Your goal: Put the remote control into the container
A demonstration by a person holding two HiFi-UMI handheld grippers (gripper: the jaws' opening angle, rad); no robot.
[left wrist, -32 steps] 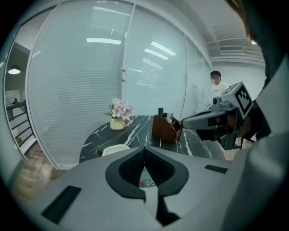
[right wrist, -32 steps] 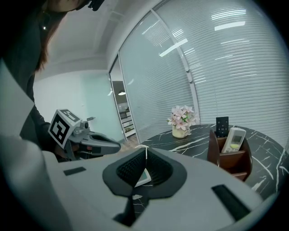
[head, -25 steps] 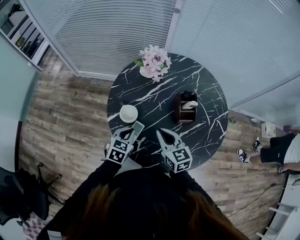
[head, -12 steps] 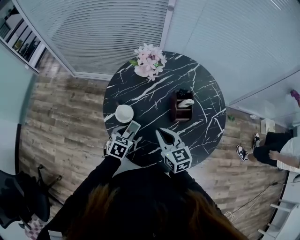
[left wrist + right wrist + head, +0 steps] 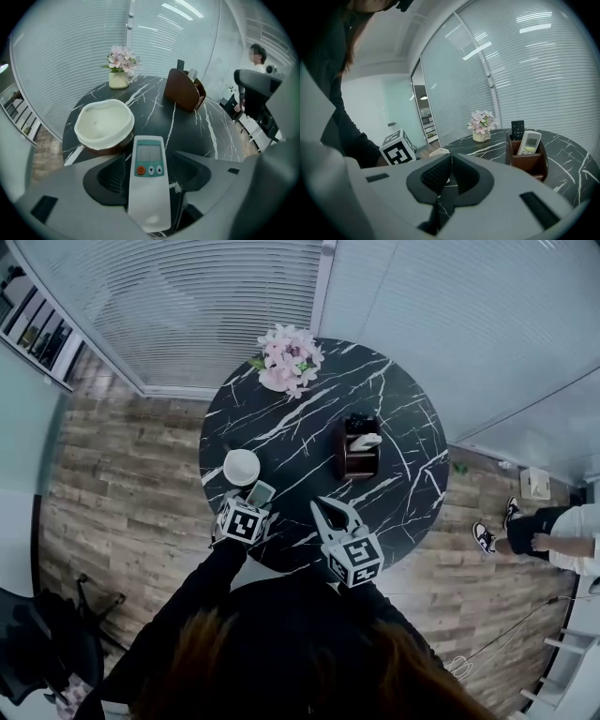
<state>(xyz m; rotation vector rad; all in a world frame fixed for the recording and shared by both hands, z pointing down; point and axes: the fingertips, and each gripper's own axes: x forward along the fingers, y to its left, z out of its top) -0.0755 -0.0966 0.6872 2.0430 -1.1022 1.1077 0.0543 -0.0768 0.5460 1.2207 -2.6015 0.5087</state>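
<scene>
The left tongs (image 5: 150, 171) are opening. Their pads stand clear on either side of the white remote control (image 5: 148, 185), which lies lengthwise between them, face up, and is no longer pinched. It seems to rest on the black marble table (image 5: 309, 442) just beside the white bowl (image 5: 104, 123), though I can't see under its near end. The right tongs (image 5: 451, 180) are pressed together on nothing and hang over the table's near edge.

I read this as a let-go well short of the goal. The brown wooden container (image 5: 361, 448) stands well apart, across the table, with a black and a white remote already upright in it. My remote still has to be gripped again and carried over.

A second ago in the head view, the left tongs were clamped on the remote, which jutted out past them towards the bowl. Now less of it shows beyond the tips. The bowl, the container and the right tongs sit as they did.
</scene>
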